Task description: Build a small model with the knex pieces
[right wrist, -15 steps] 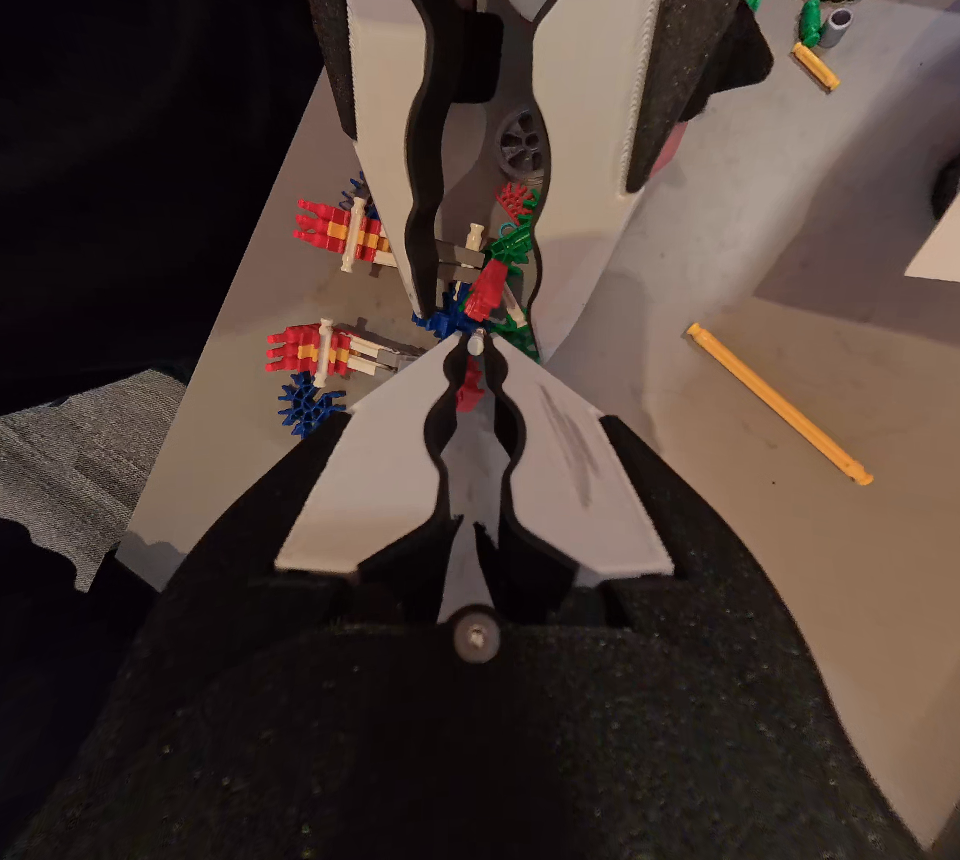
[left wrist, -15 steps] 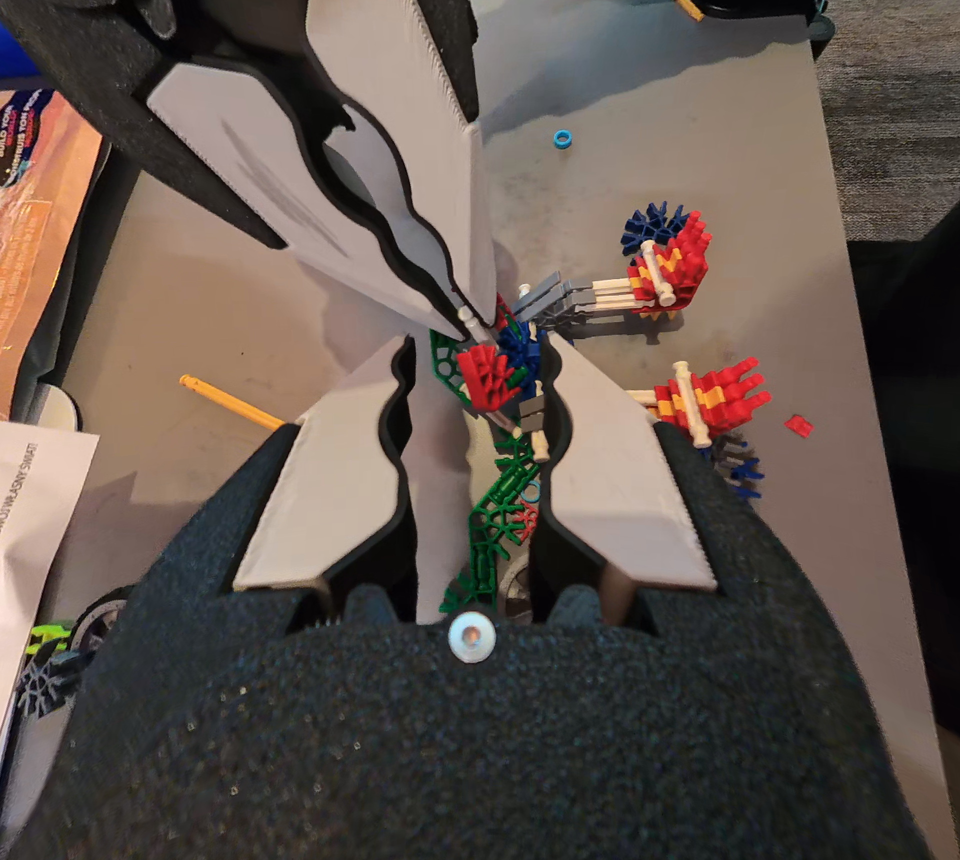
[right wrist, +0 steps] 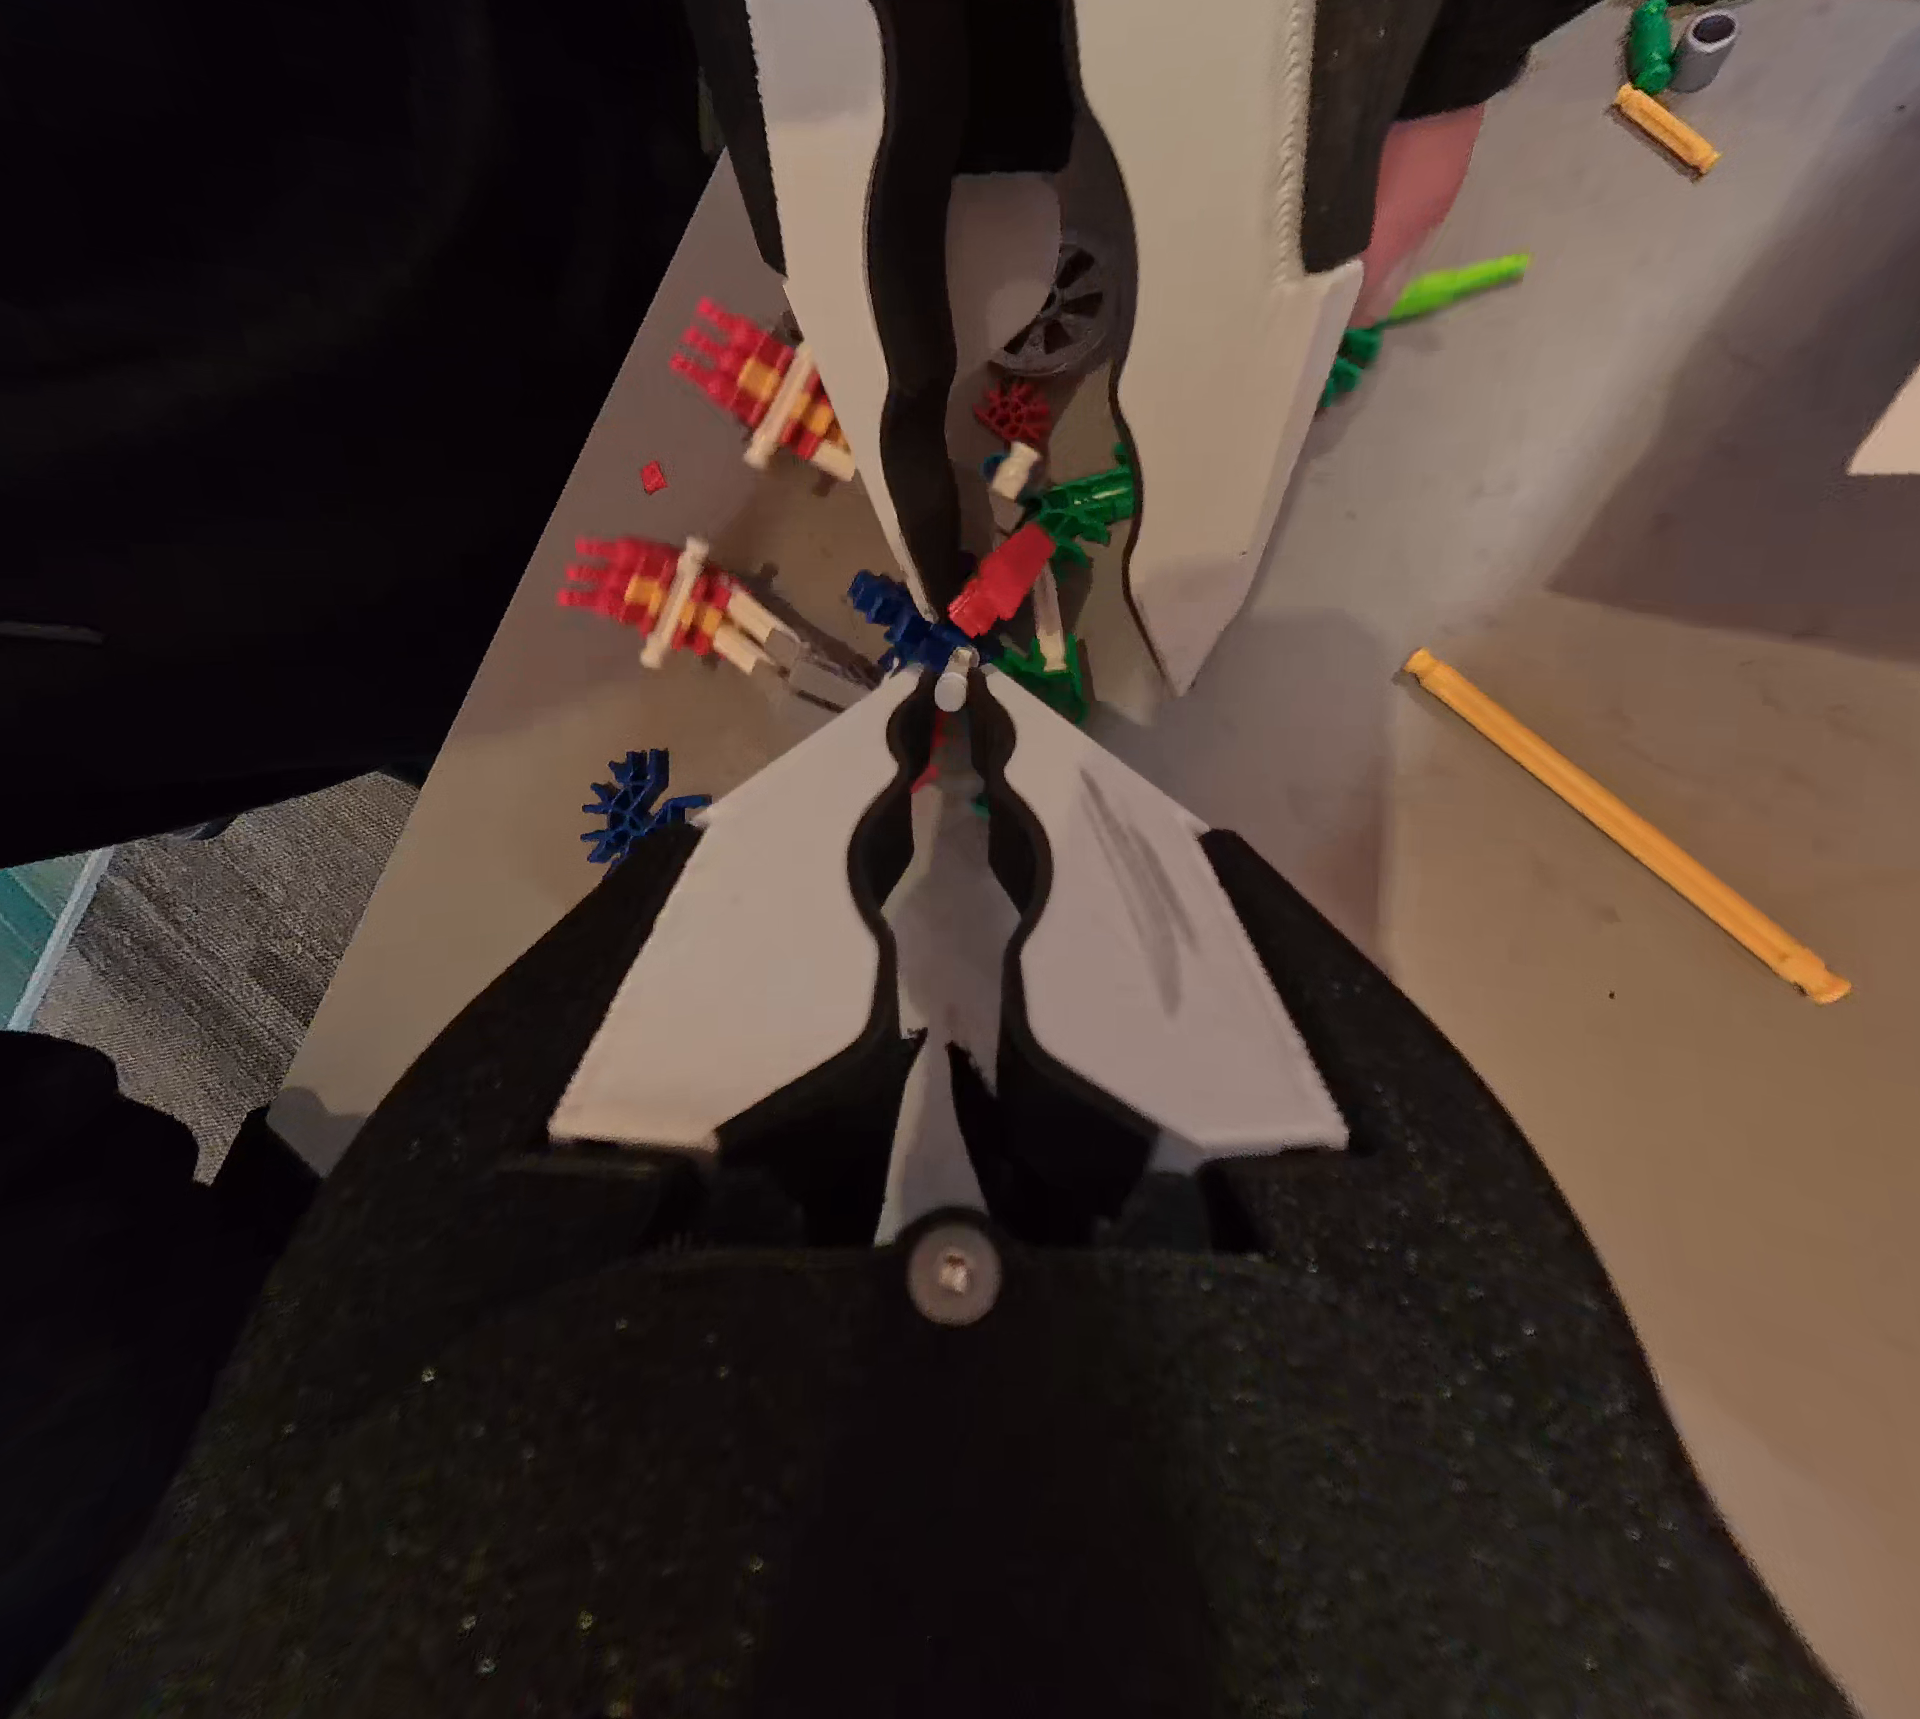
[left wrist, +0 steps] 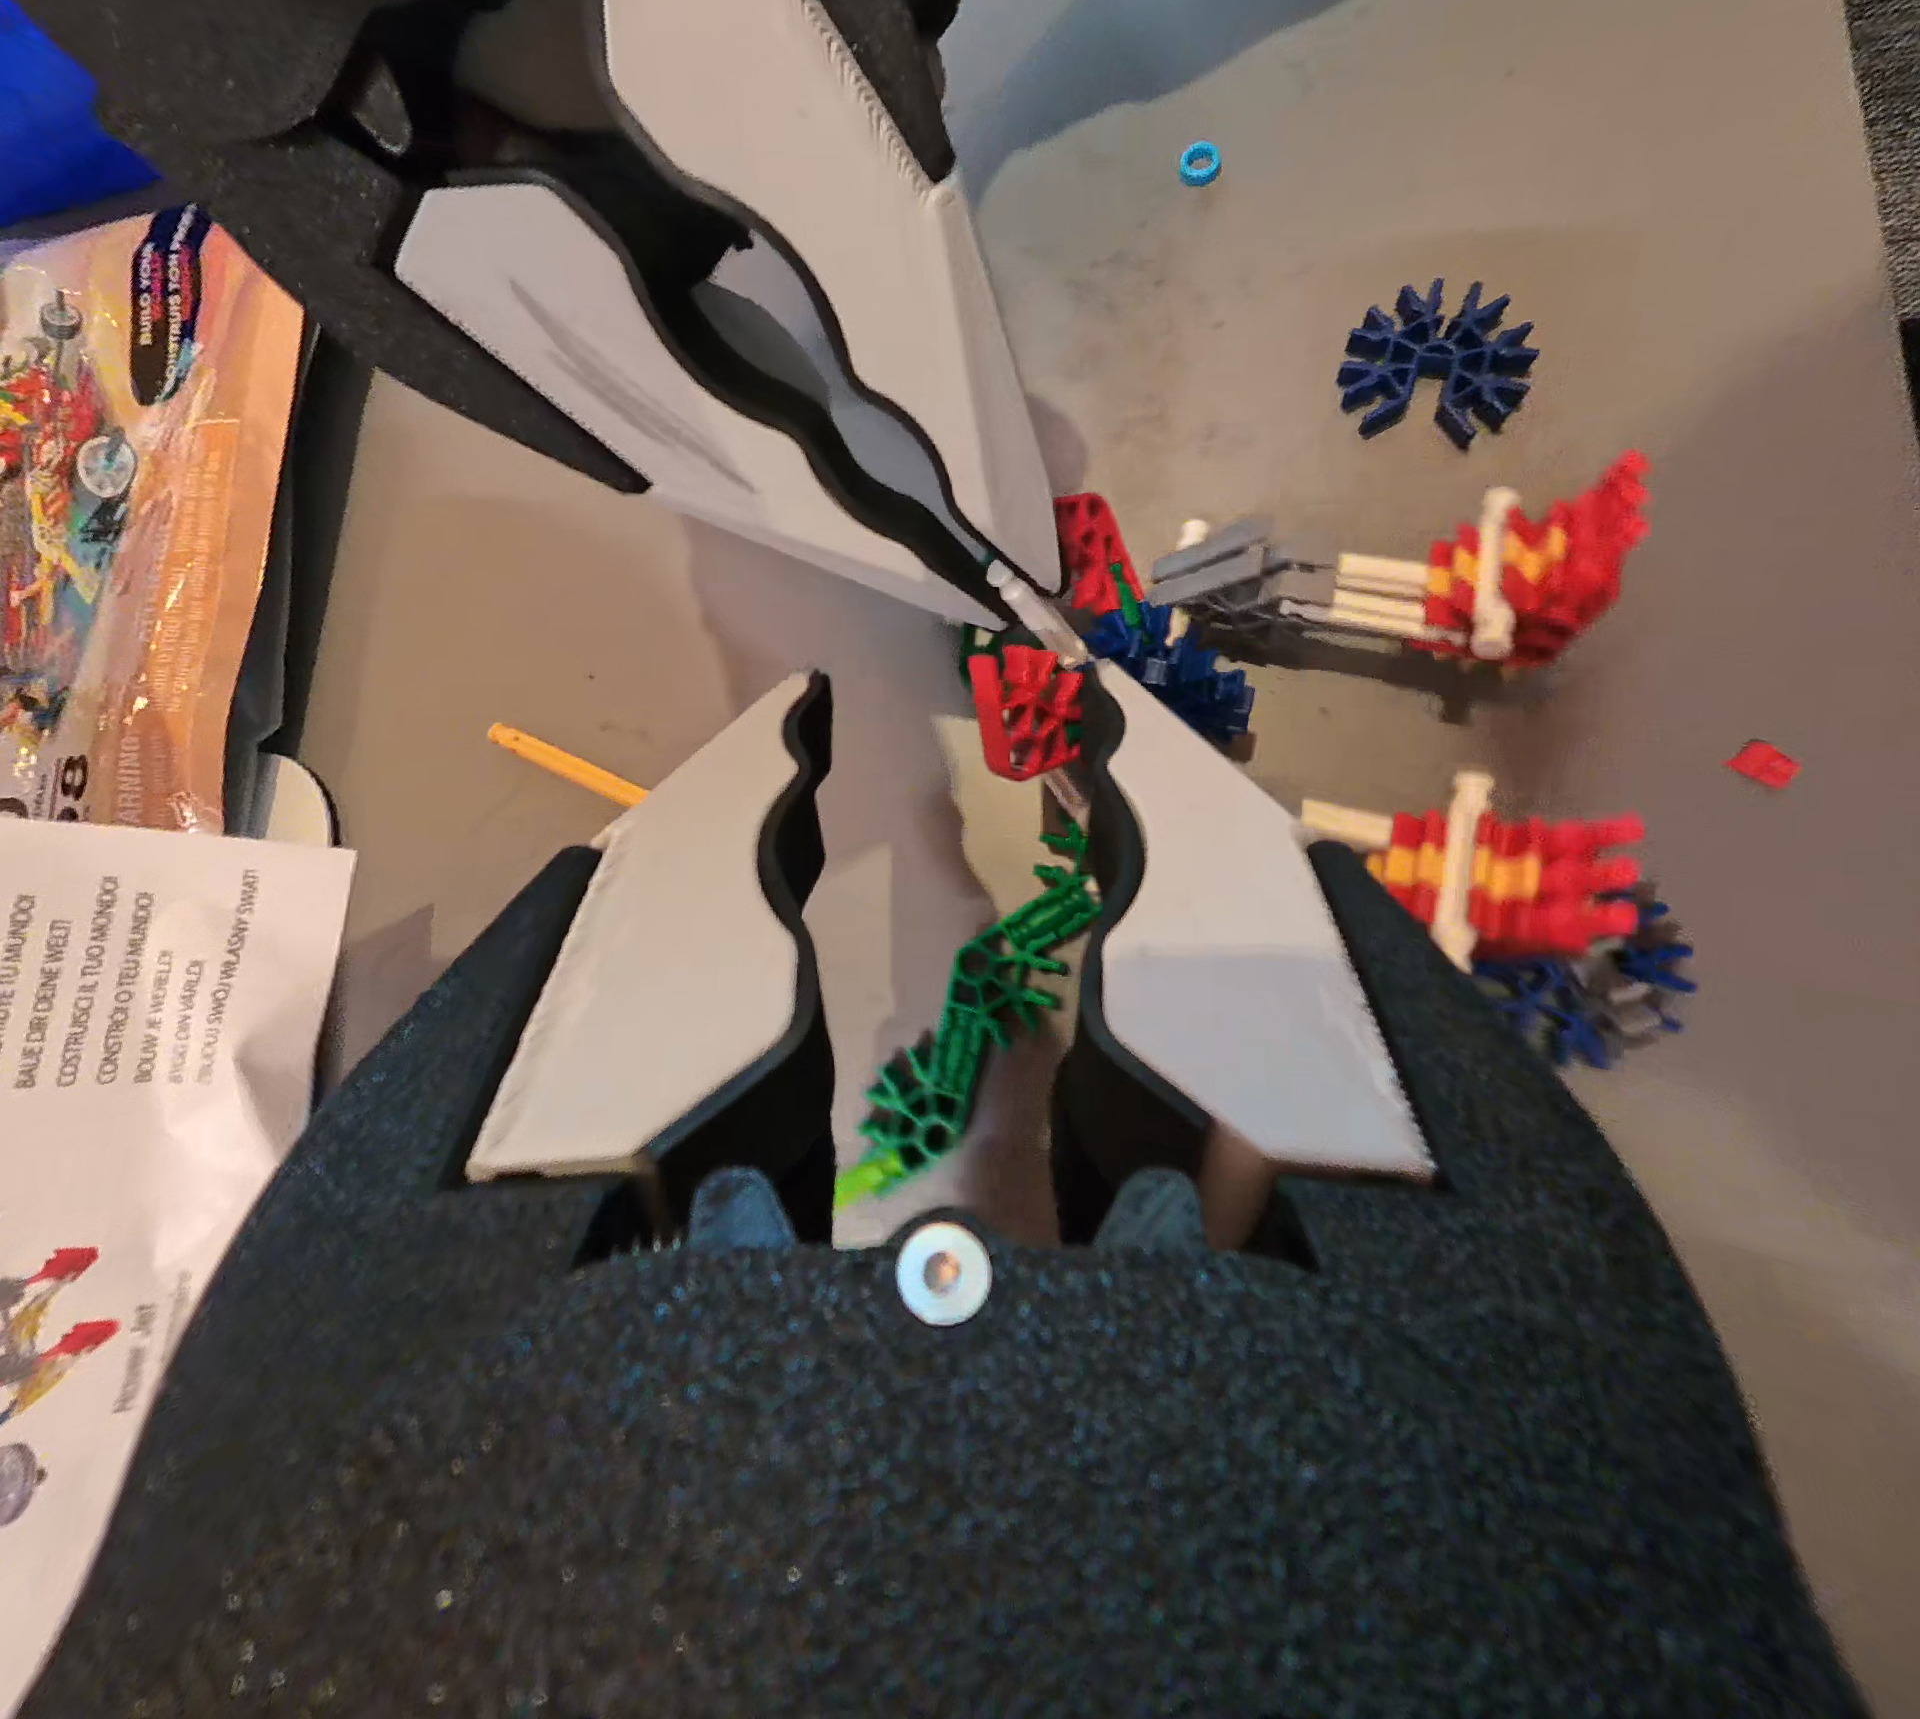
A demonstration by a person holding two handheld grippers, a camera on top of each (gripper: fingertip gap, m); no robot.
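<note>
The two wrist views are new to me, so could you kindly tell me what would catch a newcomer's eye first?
First, the two tools meeting tip to tip over the grey table: the right hand-held gripper, shut on a small white rod, faces the open left hand-held gripper. Between them sits a red, blue and green toy assembly. To the side lie two red-and-yellow connector bundles, with a long yellow rod lying apart.

Left black-and-white two-finger gripper (left wrist: 951, 693): jaws spread wide. Right black-and-white two-finger gripper (right wrist: 948, 693): fingertips pinched together, facing the left.
</note>
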